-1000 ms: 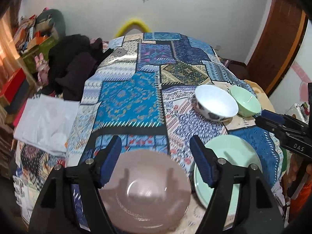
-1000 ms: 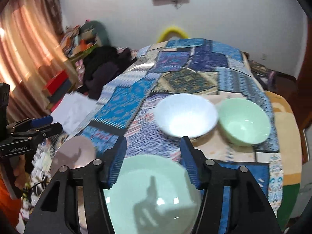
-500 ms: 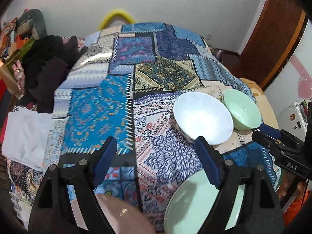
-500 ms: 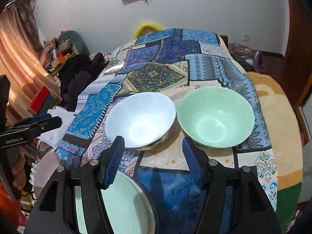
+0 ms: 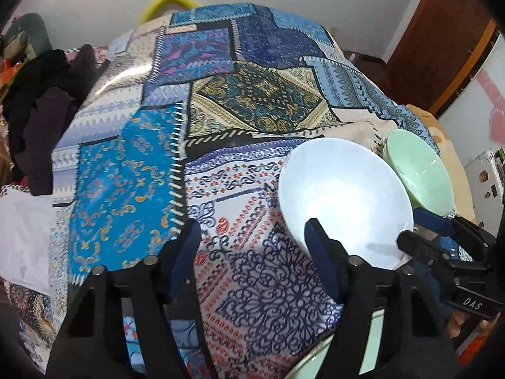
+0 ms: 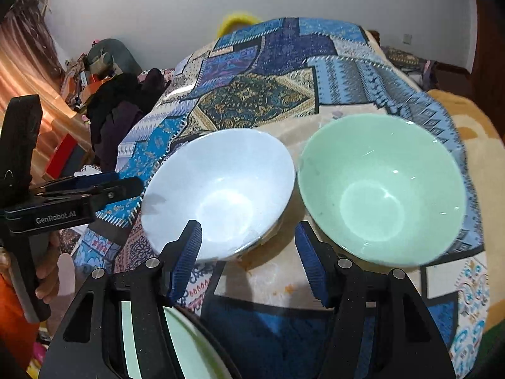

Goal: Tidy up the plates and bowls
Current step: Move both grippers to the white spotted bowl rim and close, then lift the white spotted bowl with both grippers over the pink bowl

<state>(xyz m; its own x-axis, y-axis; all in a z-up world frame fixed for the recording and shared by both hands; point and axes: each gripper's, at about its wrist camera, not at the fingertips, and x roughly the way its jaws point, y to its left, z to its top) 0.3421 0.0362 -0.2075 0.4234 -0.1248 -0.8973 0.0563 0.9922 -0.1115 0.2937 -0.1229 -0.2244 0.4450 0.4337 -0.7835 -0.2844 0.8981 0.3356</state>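
Blue-padded, my left jaws [image 5: 252, 246] stand spread and hold nothing, having just narrowed a little; their right pad overlaps the near rim of the white bowl [image 5: 344, 199]. My right jaws [image 6: 249, 252] are spread and empty too, over the patchwork tabletop [image 6: 271, 101] between the white bowl [image 6: 217, 189] and the green bowl [image 6: 382, 189], which sit side by side. A green plate [image 6: 186, 344] lies under my right jaws at the near edge.

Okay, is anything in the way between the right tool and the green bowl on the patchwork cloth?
Nothing visible. The right tool is open and empty, with only bare cloth between its tips and the green bowl. The white bowl sits beside the green one on its left, near the tool's left finger.
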